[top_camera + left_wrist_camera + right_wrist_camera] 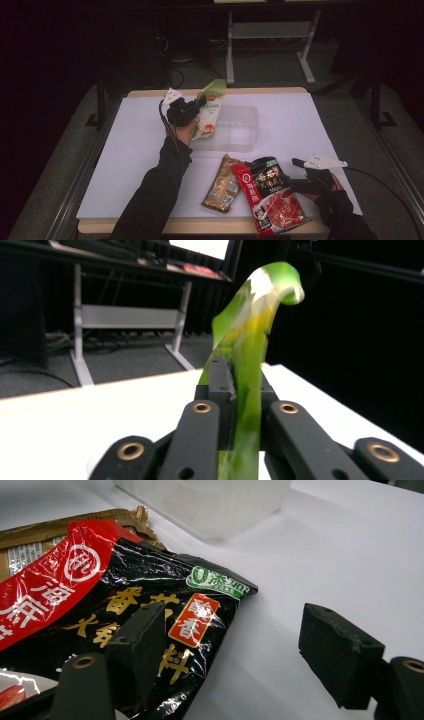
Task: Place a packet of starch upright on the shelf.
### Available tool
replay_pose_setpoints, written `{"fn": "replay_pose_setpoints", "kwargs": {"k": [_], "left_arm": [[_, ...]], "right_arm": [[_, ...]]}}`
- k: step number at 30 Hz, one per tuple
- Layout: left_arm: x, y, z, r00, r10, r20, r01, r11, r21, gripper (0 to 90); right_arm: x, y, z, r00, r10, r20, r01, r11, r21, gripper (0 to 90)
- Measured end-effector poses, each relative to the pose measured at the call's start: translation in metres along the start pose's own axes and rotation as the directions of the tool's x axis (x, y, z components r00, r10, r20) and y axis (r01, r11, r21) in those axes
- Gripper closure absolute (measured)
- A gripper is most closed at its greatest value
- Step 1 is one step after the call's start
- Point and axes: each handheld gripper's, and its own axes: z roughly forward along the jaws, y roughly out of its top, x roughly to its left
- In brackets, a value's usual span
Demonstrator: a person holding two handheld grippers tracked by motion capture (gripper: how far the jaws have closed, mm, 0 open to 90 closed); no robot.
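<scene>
My left gripper (197, 104) is shut on a green and white pouch (209, 112) and holds it upright over the left end of a clear plastic box (240, 131). In the left gripper view the jaws (240, 385) pinch the blurred green pouch (255, 315), which rises between them. My right gripper (296, 175) is open near the table's front right, beside a black and red sauce packet (270, 195). In the right gripper view the gripper (230, 645) has one jaw over the packet (125, 590) and the other over bare table.
A brown and gold packet (222, 190) lies left of the black and red one, partly under it. The white table top (300, 115) ends in a wooden edge. Beyond it are a dark floor and a metal frame (270, 30).
</scene>
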Motion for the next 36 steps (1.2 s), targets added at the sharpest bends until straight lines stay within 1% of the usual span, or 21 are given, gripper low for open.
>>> {"fn": "replay_pose_setpoints", "kwargs": {"k": [2,3,5,6,8,9,12,15,16,19,22,24,26,27,30,31,32,33,34,35,36], "left_arm": [[0.003,-0.002,-0.003,0.9999,0.007,0.016,-0.007,1.0000,-0.002,84.8],[0.004,-0.003,-0.004,0.9998,0.012,0.013,-0.012,0.9999,0.006,84.9],[0.005,-0.003,-0.006,0.9990,0.034,0.029,-0.035,0.9991,0.024,85.5],[0.005,-0.003,-0.007,0.9981,0.052,0.033,-0.053,0.9979,0.036,85.4],[0.004,-0.005,-0.008,0.9944,0.100,0.035,-0.102,0.9916,0.079,85.1],[0.004,-0.005,-0.009,0.9932,0.110,0.038,-0.113,0.9895,0.090,83.6],[0.005,-0.007,-0.013,0.9862,0.156,0.057,-0.162,0.9786,0.127,80.1],[0.005,-0.008,-0.020,0.9740,0.213,0.077,-0.223,0.9624,0.155,77.0],[0.004,-0.009,-0.022,0.9699,0.228,0.086,-0.239,0.9565,0.167,74.1],[0.002,-0.010,-0.028,0.9579,0.269,0.101,-0.284,0.9406,0.187,71.7],[0.001,-0.011,-0.035,0.9507,0.286,0.120,-0.305,0.9316,0.197,66.9],[0.001,-0.012,-0.040,0.9455,0.301,0.124,-0.321,0.9243,0.206,66.0],[0.001,-0.014,-0.044,0.9387,0.317,0.135,-0.340,0.9144,0.219,66.5],[0.002,-0.015,-0.047,0.9374,0.320,0.139,-0.344,0.9108,0.228,66.6],[0.002,-0.020,-0.054,0.9335,0.327,0.147,-0.354,0.9041,0.239,71.3],[0.003,-0.022,-0.057,0.9308,0.330,0.157,-0.360,0.9014,0.240,72.0],[0.003,-0.024,-0.059,0.9305,0.322,0.175,-0.358,0.9017,0.243,77.3],[0.003,-0.024,-0.059,0.9305,0.322,0.175,-0.358,0.9017,0.243,77.2],[0.001,-0.029,-0.062,0.9185,0.347,0.190,-0.388,0.8835,0.263,77.9],[-0.001,-0.032,-0.063,0.9113,0.360,0.200,-0.405,0.8689,0.284,79.5],[-0.003,-0.034,-0.062,0.9015,0.380,0.206,-0.428,0.8520,0.301,80.1]], "right_arm": [[0.001,0.000,0.000,1.0000,-0.003,-0.001,0.003,1.000,0.001,26.0],[0.001,0.000,0.000,1.0000,-0.004,0.000,0.004,1.000,0.001,26.0],[0.001,0.000,0.000,1.0000,-0.004,0.000,0.004,1.000,0.003,26.0],[0.001,0.000,0.001,1.0000,-0.003,0.000,0.003,1.000,0.005,26.0],[0.001,-0.001,0.001,1.0000,-0.003,-0.001,0.003,1.000,0.007,26.0],[0.001,-0.001,0.001,1.0000,-0.004,-0.002,0.004,1.000,0.009,26.0],[0.001,-0.001,0.001,1.0000,-0.004,-0.001,0.004,1.000,0.011,26.0],[0.002,-0.001,0.002,1.0000,-0.004,-0.003,0.005,1.000,0.016,26.0],[0.002,-0.001,0.002,1.0000,-0.006,-0.002,0.006,1.000,0.018,26.0],[0.002,-0.001,0.003,1.0000,-0.008,-0.004,0.008,1.000,0.023,25.9],[0.003,-0.001,0.004,0.9999,-0.010,-0.004,0.010,0.999,0.031,26.0],[0.003,-0.001,0.004,1.0000,-0.007,-0.006,0.007,1.000,0.030,26.0],[0.003,-0.001,0.004,0.9999,-0.009,-0.005,0.009,0.999,0.030,26.0],[0.003,-0.001,0.004,0.9999,-0.010,-0.005,0.010,0.999,0.031,25.9],[0.003,-0.001,0.004,0.9999,-0.011,-0.007,0.011,0.999,0.032,25.9],[0.003,-0.001,0.004,0.9999,-0.010,-0.007,0.011,0.999,0.032,25.9],[0.003,-0.001,0.004,0.9999,-0.010,-0.007,0.010,0.999,0.032,25.9],[0.003,-0.001,0.005,0.9999,-0.010,-0.006,0.010,0.999,0.031,25.9],[0.003,-0.001,0.005,0.9999,-0.010,-0.006,0.010,0.999,0.032,25.9],[0.003,-0.001,0.005,0.9999,-0.011,-0.006,0.011,0.999,0.034,25.9],[0.003,-0.001,0.005,0.9999,-0.011,-0.006,0.012,0.999,0.034,25.9]]}}
